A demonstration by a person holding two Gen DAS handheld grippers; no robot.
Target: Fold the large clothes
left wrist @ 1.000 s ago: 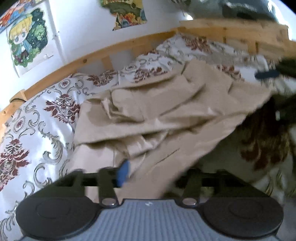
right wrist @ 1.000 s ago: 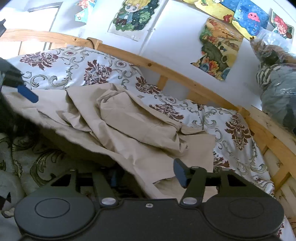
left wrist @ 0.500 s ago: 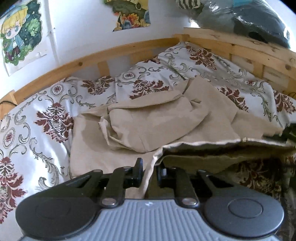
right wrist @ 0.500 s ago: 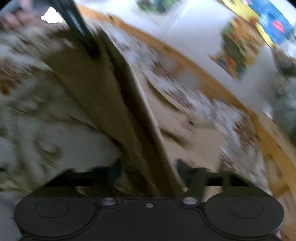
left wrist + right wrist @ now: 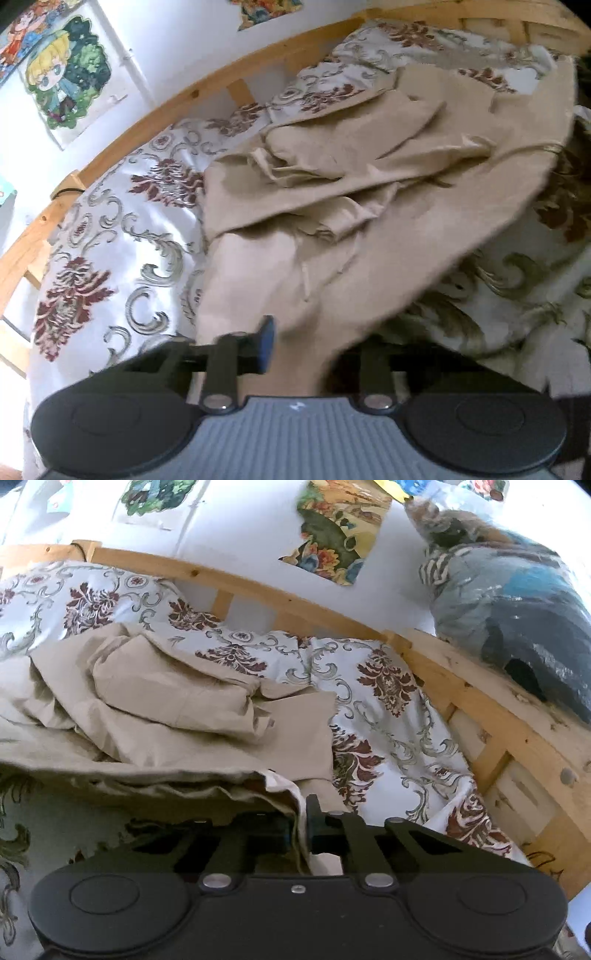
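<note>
My right gripper (image 5: 301, 829) is clamped on the near hem of the beige garment (image 5: 184, 709), fabric pinched right between the pads. My left gripper (image 5: 295, 347) is closing; in its own view cloth drapes over the gap with one blue pad (image 5: 266, 345) showing beside it, so the grip looks shallow, can't confirm the far pad is on. The garment is heaped mid-bed on the floral bedspread (image 5: 388, 709), rumpled, upper layers bunched toward the wooden bed rail (image 5: 258, 590), and the near edge is raised off the bed between my two grippers. To do this step well, I reckon: keep both pinches firm on the same edge, pull apart sideways just enough to take slack out, then lift so the bunched layers fall free. Keep both grippers level so the hem stays straight. Check the left pinch holds one edge, not a wad. Risk is the left corner slipping if I tug hard. Steer clear of the bagged bundle (image 5: 517, 609) on the rail.
</note>
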